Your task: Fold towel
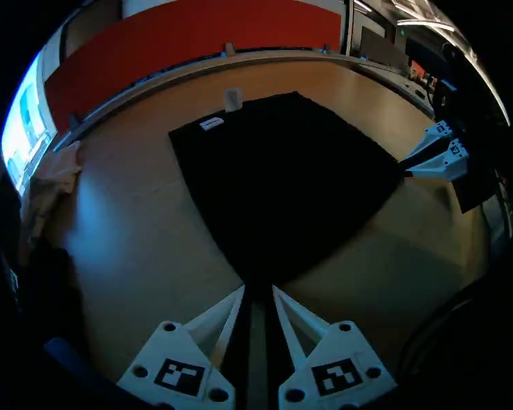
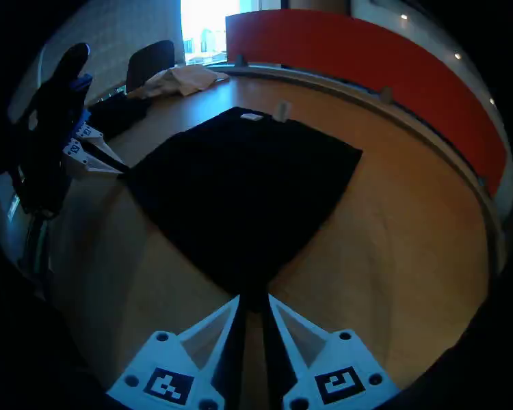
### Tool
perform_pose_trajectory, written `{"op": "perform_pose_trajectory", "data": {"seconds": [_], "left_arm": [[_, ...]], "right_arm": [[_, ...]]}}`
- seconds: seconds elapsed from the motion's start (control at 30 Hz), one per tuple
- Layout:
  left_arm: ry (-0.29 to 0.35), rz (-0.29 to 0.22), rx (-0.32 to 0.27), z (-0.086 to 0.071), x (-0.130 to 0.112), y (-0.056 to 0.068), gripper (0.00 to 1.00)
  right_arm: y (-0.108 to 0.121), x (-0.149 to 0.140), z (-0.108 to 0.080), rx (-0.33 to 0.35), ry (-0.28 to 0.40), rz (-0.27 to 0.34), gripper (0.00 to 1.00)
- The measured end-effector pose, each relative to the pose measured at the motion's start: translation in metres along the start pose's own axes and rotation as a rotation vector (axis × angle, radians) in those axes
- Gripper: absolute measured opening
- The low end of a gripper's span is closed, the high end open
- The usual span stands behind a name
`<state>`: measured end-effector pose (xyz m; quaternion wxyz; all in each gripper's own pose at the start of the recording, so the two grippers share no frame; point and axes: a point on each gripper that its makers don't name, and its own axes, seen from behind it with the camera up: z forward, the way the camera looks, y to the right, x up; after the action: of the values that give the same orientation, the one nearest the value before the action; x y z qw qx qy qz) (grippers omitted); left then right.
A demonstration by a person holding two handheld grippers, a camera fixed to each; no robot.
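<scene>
Pinching the near corner of the black towel [image 1: 284,184], my left gripper [image 1: 258,287] has its fingers drawn almost together on the cloth. My right gripper [image 2: 254,297] clamps another corner the same way. Beyond them the towel lies spread flat on the wooden table [image 1: 140,232], with a crumpled pale cloth [image 2: 181,78] near the far edge.

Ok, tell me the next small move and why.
Probably lift both corners a little, together. The left gripper and right gripper each seem to pinch a corner of the black towel, which lies flat and unfolded on the wooden table.
</scene>
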<state>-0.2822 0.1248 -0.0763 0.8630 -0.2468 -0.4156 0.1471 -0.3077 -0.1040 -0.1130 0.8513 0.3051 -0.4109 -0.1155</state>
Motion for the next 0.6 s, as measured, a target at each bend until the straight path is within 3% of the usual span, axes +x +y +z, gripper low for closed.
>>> {"op": "perform_pose_trajectory", "data": {"seconds": [0.27, 0.6], "left_arm": [[-0.004, -0.037, -0.047, -0.0023, -0.0005, 0.0086, 0.1], [-0.009, -0.001, -0.033, -0.0009, -0.001, 0.0075, 0.07]], "right_arm": [[0.0015, 0.0044, -0.0026, 0.003, 0.013, 0.021, 0.14], [0.0012, 0.0057, -0.0027, 0.003, 0.019, -0.004, 0.12]]}}
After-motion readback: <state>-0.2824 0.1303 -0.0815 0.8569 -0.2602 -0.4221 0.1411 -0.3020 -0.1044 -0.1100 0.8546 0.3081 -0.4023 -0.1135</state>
